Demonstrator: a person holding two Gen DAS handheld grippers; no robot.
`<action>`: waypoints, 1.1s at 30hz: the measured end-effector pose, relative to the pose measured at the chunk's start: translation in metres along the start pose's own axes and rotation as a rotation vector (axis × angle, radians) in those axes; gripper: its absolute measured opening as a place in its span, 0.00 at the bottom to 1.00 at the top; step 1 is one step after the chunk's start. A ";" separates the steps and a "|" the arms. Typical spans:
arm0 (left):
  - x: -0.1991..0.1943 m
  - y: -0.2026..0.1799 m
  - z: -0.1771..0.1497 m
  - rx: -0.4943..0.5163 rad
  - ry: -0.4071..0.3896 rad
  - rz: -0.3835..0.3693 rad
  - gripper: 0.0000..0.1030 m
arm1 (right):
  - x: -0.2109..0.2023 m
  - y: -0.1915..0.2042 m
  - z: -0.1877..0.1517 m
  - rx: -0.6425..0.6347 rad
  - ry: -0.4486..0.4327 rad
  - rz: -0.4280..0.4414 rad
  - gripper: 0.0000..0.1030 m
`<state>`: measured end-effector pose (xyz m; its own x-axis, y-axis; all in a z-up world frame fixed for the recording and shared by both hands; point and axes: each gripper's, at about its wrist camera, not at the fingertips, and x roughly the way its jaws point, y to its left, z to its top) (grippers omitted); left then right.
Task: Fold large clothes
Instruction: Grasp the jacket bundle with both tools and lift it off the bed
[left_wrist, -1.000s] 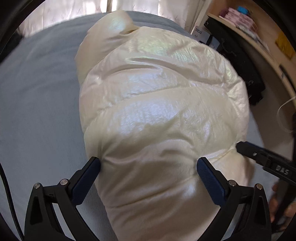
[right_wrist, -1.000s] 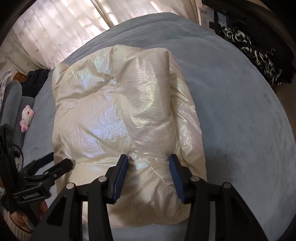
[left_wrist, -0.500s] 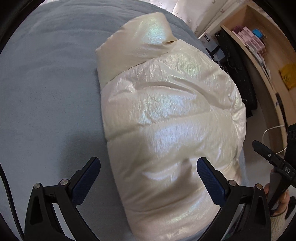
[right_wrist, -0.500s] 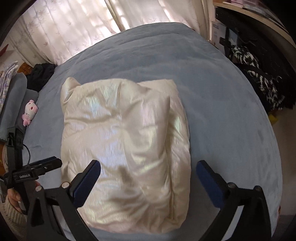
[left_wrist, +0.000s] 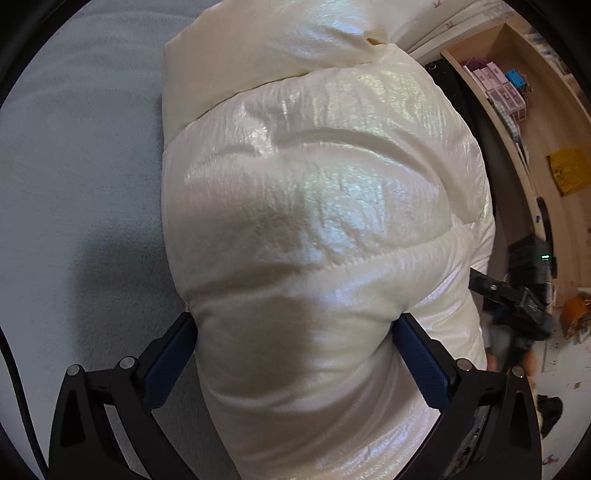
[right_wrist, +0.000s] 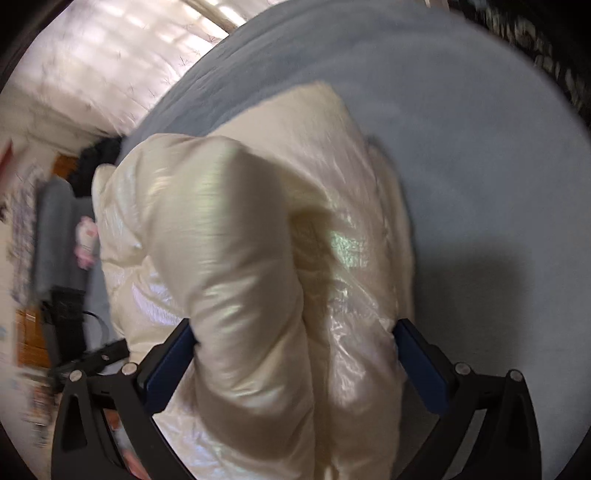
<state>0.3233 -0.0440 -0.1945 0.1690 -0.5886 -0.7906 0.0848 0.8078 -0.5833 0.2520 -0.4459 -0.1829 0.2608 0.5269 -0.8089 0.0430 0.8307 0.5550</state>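
A cream puffer jacket (left_wrist: 317, 236), folded into a thick bundle, lies on a blue-grey bed (left_wrist: 74, 166). The left gripper (left_wrist: 295, 350) and right gripper (right_wrist: 295, 354) each straddle it, jaws spread wide, the right's having just widened; whether their pads squeeze the padding is unclear.

Black fingers (left_wrist: 173, 354) (blue pads, silver screws)

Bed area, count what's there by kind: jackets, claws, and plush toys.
Puffer jacket: 1
Claws: 2, left claw and right claw
Pink plush toy: 1, blurred
Total: 4
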 end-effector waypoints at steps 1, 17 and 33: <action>0.001 0.004 0.000 -0.008 0.003 -0.014 1.00 | 0.006 -0.008 0.001 0.029 0.019 0.046 1.00; -0.011 0.084 -0.015 -0.131 0.005 -0.252 1.00 | 0.043 -0.019 0.011 0.055 0.067 0.300 1.00; -0.095 0.072 -0.021 -0.008 -0.167 -0.171 0.94 | 0.009 0.052 -0.028 -0.013 -0.051 0.415 0.48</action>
<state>0.2930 0.0696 -0.1656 0.3133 -0.7027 -0.6387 0.1188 0.6963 -0.7078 0.2290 -0.3931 -0.1666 0.3005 0.8081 -0.5067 -0.0879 0.5524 0.8289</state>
